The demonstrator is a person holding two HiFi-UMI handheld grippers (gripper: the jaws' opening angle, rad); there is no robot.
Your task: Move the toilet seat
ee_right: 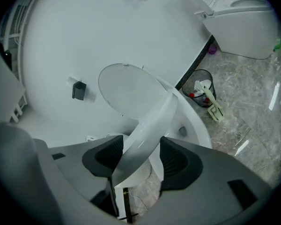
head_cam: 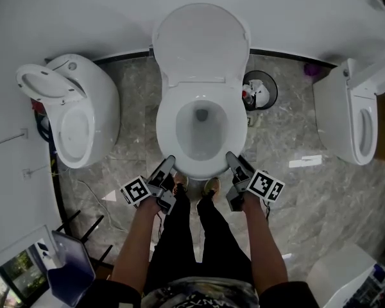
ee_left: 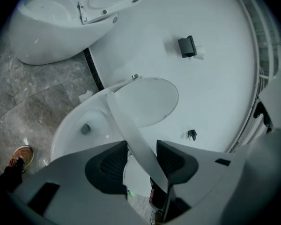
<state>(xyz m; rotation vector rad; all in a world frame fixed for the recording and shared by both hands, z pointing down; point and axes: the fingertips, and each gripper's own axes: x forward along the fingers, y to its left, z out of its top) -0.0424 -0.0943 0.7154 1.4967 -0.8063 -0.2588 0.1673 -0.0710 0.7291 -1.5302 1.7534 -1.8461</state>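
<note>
my black trousers (head_cam: 192, 236) and bare forearms fill the bottom of the head view, reaching down to the two tools at the front of the bowl.

on the left, my left gripper (head_cam: 167, 165) has its fingers at a middling gap, closed on the front left edge of the white glossy plastic toilet seat (head_cam: 166, 124). its own view shows the seat's band running between the ribbed black pads (ee_left: 110, 165). on the right, my right gripper (head_cam: 235, 163) holds the front right edge the same way, pads pressed to the band from both sides.

as i judge it, the grasp is done and the swing is nearly all left to do. the white oval lid (head_cam: 202, 40) already stands up against the wall. the seat sits at the rim of the white ceramic bowl (head_cam: 202, 162). the gripper views suggest its front is just raised, though i cannot be sure.

the seat is a smooth, thin, shiny ring, hinged at the back under the lid. it looks clean, with a narrow edge to grip.
</note>
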